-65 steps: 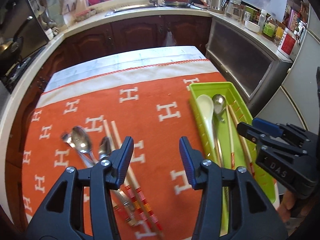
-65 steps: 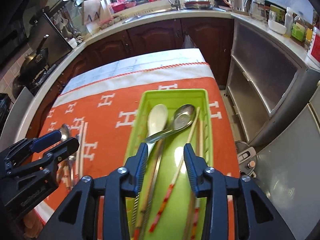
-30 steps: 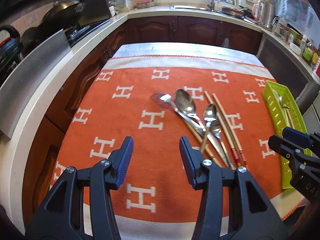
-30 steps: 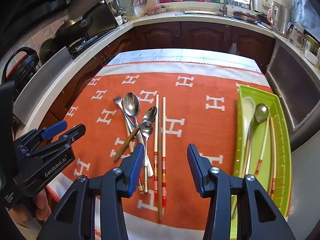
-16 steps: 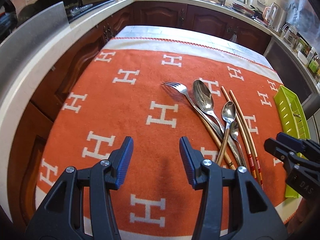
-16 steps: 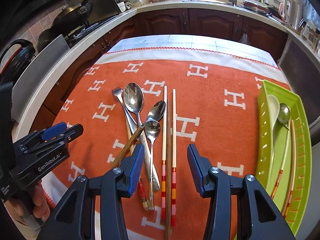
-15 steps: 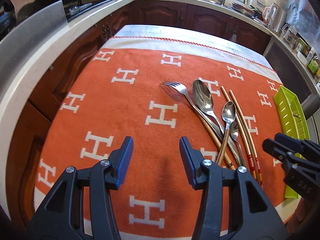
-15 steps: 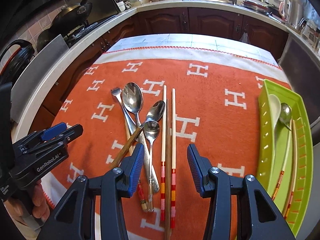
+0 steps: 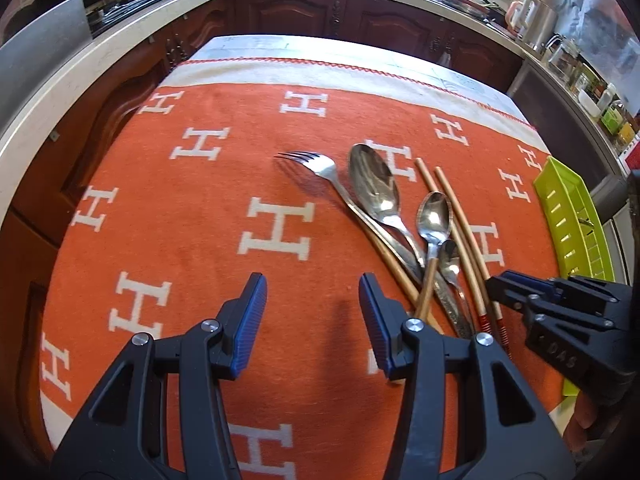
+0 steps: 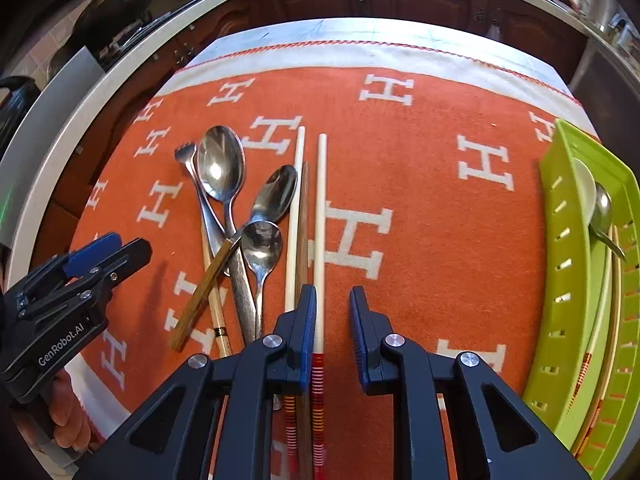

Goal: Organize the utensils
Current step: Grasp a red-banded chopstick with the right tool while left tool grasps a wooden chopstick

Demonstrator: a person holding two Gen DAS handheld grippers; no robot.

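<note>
Closing its jaws, the right gripper (image 10: 330,300) has one white chopstick (image 10: 319,240) between them, beside the left pad; I cannot tell if it is pinched yet. Left of it lie spoons (image 10: 221,168) and a fork (image 9: 316,166), and the left gripper (image 9: 312,292) hangs spread over the orange cloth (image 9: 192,208). Far right sits the green tray (image 10: 560,240).

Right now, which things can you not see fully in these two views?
- Green tray: left wrist view, contents hidden by its wall.
- Chopstick lower ends: right wrist view, covered by the right gripper, jaws closing.
- Fork tines: right wrist view, too small.
</note>
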